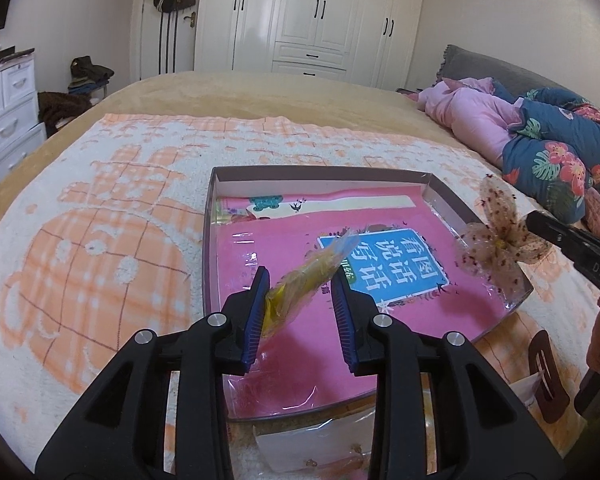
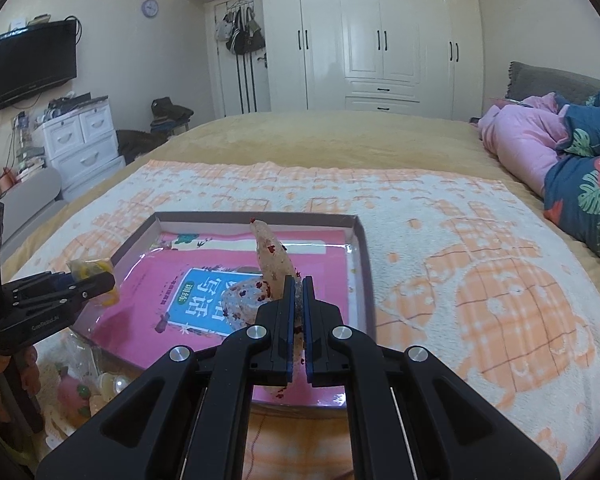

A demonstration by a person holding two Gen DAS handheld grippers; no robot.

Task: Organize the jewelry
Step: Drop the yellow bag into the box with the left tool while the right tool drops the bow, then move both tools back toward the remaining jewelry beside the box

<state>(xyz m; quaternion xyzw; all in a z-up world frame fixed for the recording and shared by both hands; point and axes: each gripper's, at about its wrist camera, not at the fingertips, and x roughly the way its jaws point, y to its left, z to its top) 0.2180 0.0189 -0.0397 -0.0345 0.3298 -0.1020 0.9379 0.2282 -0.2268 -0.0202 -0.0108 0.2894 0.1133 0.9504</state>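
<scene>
Left hand-held gripper (image 1: 300, 284) spread around yellow packet (image 1: 296, 292), right hand-held gripper (image 2: 299, 300) pinching half-hidden speckled bow (image 2: 270, 256)

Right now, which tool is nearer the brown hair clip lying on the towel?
Right. The right tool hangs almost directly above the brown hair clip; the left tool is farther left, over the pink box.

A speckled sheer bow (image 1: 496, 236) and a yellow item in clear wrap (image 1: 300, 284) hang above the tray (image 1: 210, 240)
</scene>
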